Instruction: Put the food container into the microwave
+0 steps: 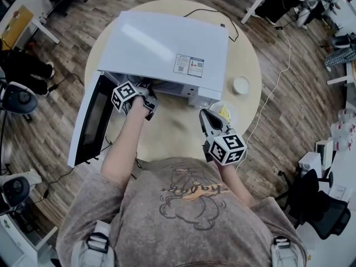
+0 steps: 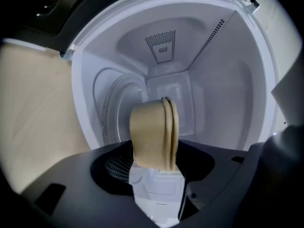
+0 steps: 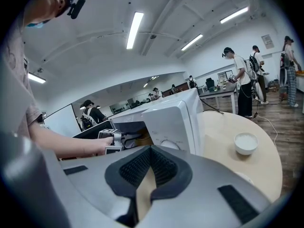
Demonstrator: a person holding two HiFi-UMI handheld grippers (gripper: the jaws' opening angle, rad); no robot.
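The white microwave (image 1: 167,43) stands on the round table (image 1: 167,132) with its door (image 1: 92,118) swung open to the left. My left gripper (image 1: 149,93) reaches into the opening. In the left gripper view the tan food container (image 2: 148,132), lid on, sits clamped between the jaws of the left gripper (image 2: 156,163) inside the white cavity (image 2: 228,80). The ringed turntable (image 2: 114,110) shows beside it; whether they touch I cannot tell. My right gripper (image 1: 213,121) hovers over the table in front of the microwave's right corner. In its own view the right gripper (image 3: 151,151) has its jaws together on nothing.
A small white bowl (image 1: 241,85) stands on the table right of the microwave, also in the right gripper view as the bowl (image 3: 246,143). A yellowish thing (image 1: 224,113) lies beside the right gripper. A black cable (image 1: 211,13) runs behind the microwave. People stand at desks (image 3: 237,82) in the background.
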